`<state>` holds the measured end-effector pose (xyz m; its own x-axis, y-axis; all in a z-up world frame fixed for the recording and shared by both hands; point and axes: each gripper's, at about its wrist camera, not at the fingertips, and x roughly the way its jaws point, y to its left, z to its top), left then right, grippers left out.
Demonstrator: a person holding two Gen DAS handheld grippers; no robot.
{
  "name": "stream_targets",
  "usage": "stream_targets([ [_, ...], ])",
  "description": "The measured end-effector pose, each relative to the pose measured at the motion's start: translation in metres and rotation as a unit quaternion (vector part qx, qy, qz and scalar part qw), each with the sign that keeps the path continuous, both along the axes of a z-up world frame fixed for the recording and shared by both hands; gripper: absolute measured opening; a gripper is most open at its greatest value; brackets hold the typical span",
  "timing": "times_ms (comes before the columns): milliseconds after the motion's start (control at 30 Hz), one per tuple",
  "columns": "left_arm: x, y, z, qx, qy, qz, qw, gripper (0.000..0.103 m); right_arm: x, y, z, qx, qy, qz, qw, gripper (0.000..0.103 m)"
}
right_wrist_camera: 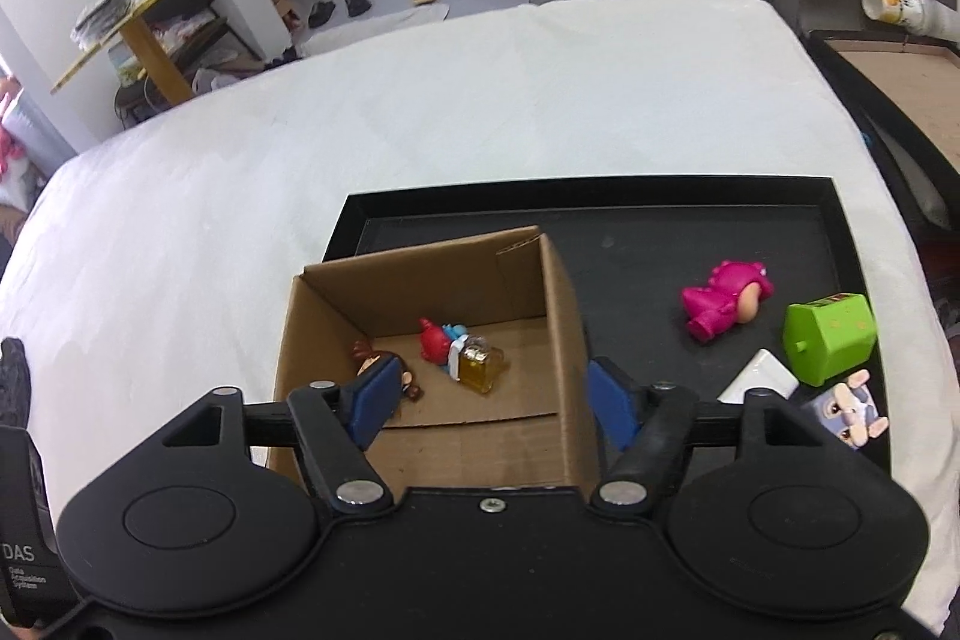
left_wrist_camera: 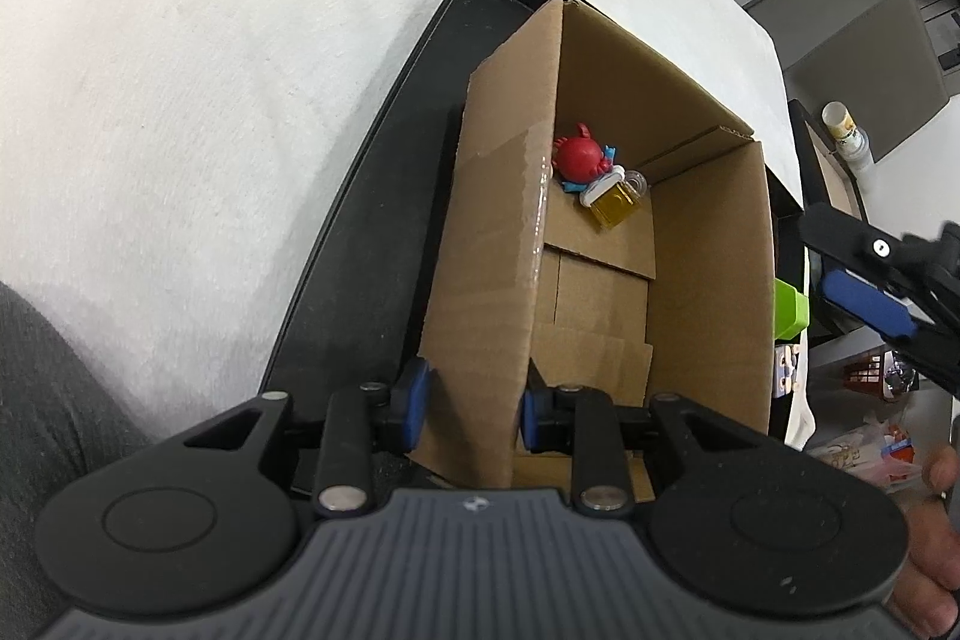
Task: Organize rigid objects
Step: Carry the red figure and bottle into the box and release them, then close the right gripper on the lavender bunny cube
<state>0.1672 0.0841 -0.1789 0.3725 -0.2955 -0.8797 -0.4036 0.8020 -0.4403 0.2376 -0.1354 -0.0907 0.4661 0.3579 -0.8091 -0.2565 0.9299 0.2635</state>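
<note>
Inside the cardboard box, which stands in a black tray on a white bed, three small things already lie on the floor: a red figure, a yellow bottle touching it, and a brown-haired doll partly hidden behind a blue pad. The right claw hangs above the box with its jaws wide and nothing between them. The left claw is nearly closed, pinching the near wall of the box to steady it.

Out on the tray, well apart from the box, wait a pink dinosaur, a green house-shaped toy, a white block and a small rabbit-eared figure.

The risks, as I judge them: the soft bed may let tray and box tip if the left claw tugs or lets go; the thin wall could buckle under the pinch; the rounded dinosaur may slip from the pads; and the green toy, touching the white block, could knock it aside during a grasp.
</note>
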Motion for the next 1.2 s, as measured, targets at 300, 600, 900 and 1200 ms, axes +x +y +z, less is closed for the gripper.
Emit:
stream_targets([
  [300,0.001,-0.001,0.0,-0.001,0.008,0.013,0.9999,0.028,-0.01,-0.024,-0.002,-0.04,-0.036,-0.031,0.998,0.073],
  [600,0.004,-0.009,0.0,0.02,0.016,0.008,0.9996,0.028,-0.014,-0.062,-0.012,-0.064,-0.054,-0.079,0.993,0.085],
  [900,0.004,-0.018,-0.002,0.043,0.02,0.0,0.9989,0.028,-0.015,-0.095,-0.028,-0.054,-0.039,-0.092,0.993,0.085],
  [1200,0.001,-0.023,-0.004,0.063,0.028,-0.006,0.9976,0.028,-0.011,-0.118,-0.047,-0.043,-0.024,-0.098,0.994,0.085],
])
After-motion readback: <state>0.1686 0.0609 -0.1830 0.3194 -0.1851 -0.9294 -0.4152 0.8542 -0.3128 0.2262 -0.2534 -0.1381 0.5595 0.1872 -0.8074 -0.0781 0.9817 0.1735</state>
